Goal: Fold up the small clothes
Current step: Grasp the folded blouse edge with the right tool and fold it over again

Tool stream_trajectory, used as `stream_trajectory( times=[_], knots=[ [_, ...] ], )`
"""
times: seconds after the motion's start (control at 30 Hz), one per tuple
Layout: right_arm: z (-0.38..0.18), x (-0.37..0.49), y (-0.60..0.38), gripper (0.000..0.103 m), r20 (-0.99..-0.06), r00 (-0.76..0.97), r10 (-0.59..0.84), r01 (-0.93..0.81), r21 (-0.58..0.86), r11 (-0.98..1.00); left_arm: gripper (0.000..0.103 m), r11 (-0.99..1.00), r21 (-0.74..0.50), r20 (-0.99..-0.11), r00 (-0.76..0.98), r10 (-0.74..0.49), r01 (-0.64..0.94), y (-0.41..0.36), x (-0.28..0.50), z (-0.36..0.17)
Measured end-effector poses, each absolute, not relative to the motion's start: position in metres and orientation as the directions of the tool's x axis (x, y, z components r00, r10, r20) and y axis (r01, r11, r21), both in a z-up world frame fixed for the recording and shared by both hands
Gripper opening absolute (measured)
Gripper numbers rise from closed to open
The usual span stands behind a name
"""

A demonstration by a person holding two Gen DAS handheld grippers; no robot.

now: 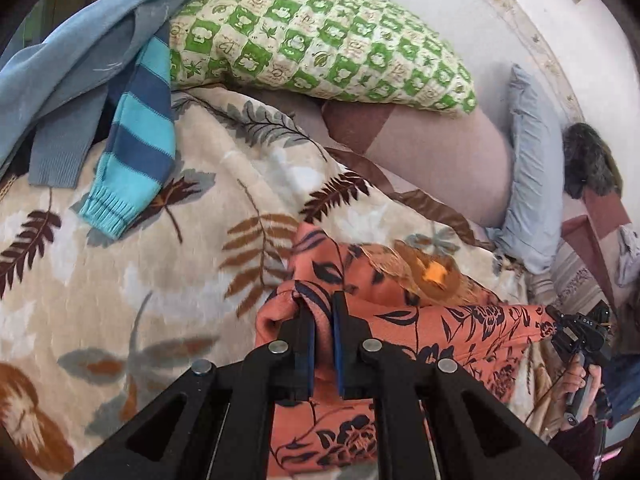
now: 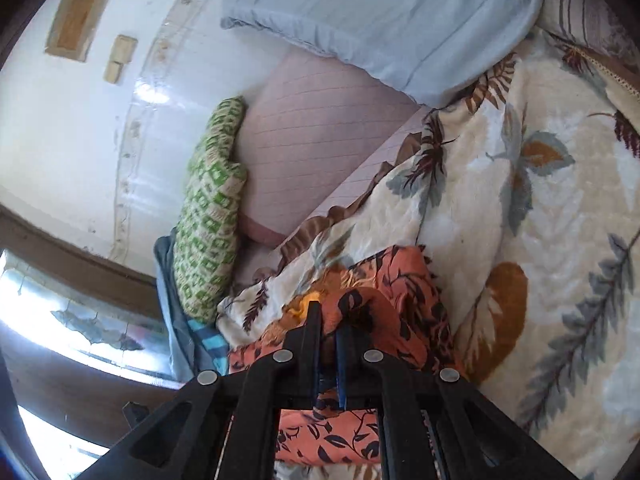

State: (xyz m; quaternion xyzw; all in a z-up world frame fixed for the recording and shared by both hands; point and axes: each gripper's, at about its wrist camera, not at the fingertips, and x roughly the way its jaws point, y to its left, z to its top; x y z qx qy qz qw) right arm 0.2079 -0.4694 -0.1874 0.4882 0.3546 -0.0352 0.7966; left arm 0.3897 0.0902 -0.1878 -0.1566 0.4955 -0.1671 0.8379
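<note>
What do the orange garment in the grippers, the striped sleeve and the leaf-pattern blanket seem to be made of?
Orange garment: probably thin woven cloth, matte; it drapes in soft folds and its dark flowers look printed.
Striped sleeve: knit yarn, likely cotton or acrylic; the cuff shows ribbing.
Blanket: seemingly plush fleece; the surface looks fuzzy with a faint sheen. The exact fibre cannot be told.

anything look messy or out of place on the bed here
Yes. Beyond the orange floral garment pinched by both the left gripper and right gripper, a blue striped sweater and a grey-blue top lie unfolded in a heap, draped over the leaf-print blanket beside the green checked pillow.
</note>
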Motion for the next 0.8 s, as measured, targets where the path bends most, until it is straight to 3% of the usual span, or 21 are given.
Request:
stream_trajectory(
  times=[0.13, 0.2, 0.27, 0.3, 0.33, 0.37, 0.43, 0.5, 0.57, 0.63, 0.8],
  knots=[
    [-0.248, 0.246, -0.5, 0.014, -0.662, 0.707, 0.248, 0.534, 0.73, 0.426, 0.01, 0.87, -0.493, -0.788, 0.432, -0.439, -0.015, 0.09, 0.436, -0.236],
    [-0.27, 0.24, -0.519, 0.028, -0.63, 0.743, 0.224, 0.543, 0.764, 0.348, 0.01, 0.796, -0.601, -0.72, 0.48, -0.501, -0.071, 0.104, 0.43, -0.248],
    [-0.283, 0.222, -0.535, 0.059, -0.6, 0.78, 0.178, 0.545, 0.791, 0.278, 0.011, 0.746, -0.661, -0.655, 0.544, -0.524, -0.077, 0.114, 0.413, -0.247],
    [-0.285, 0.209, -0.541, 0.062, -0.59, 0.796, 0.138, 0.547, 0.797, 0.256, 0.012, 0.73, -0.68, -0.623, 0.583, -0.522, -0.073, 0.119, 0.402, -0.244],
    [-0.283, 0.198, -0.543, 0.061, -0.583, 0.805, 0.105, 0.544, 0.798, 0.259, 0.023, 0.73, -0.679, -0.602, 0.633, -0.487, -0.083, 0.124, 0.388, -0.239],
    [-0.277, 0.191, -0.542, 0.061, -0.576, 0.812, 0.092, 0.533, 0.796, 0.286, 0.045, 0.74, -0.664, -0.59, 0.683, -0.43, -0.108, 0.129, 0.373, -0.231],
    [-0.254, 0.181, -0.527, 0.061, -0.576, 0.814, 0.076, 0.504, 0.765, 0.401, 0.072, 0.728, -0.667, -0.534, 0.784, -0.316, -0.161, 0.14, 0.332, -0.217],
    [-0.22, 0.184, -0.491, 0.061, -0.589, 0.804, 0.082, 0.445, 0.687, 0.574, 0.08, 0.688, -0.698, -0.473, 0.849, -0.238, -0.196, 0.143, 0.289, -0.208],
    [-0.197, 0.198, -0.437, 0.061, -0.641, 0.758, 0.122, 0.361, 0.567, 0.74, 0.084, 0.708, -0.661, -0.537, 0.816, -0.214, -0.25, 0.134, 0.268, -0.207],
    [-0.191, 0.22, -0.373, 0.061, -0.712, 0.68, 0.175, 0.262, 0.459, 0.849, 0.084, 0.774, -0.568, -0.66, 0.718, -0.223, -0.281, 0.117, 0.267, -0.214],
    [-0.241, 0.268, -0.23, 0.058, -0.857, 0.427, 0.287, 0.087, 0.355, 0.931, 0.084, 0.855, -0.449, -0.792, 0.557, -0.249, -0.257, 0.089, 0.268, -0.25]
  ],
)
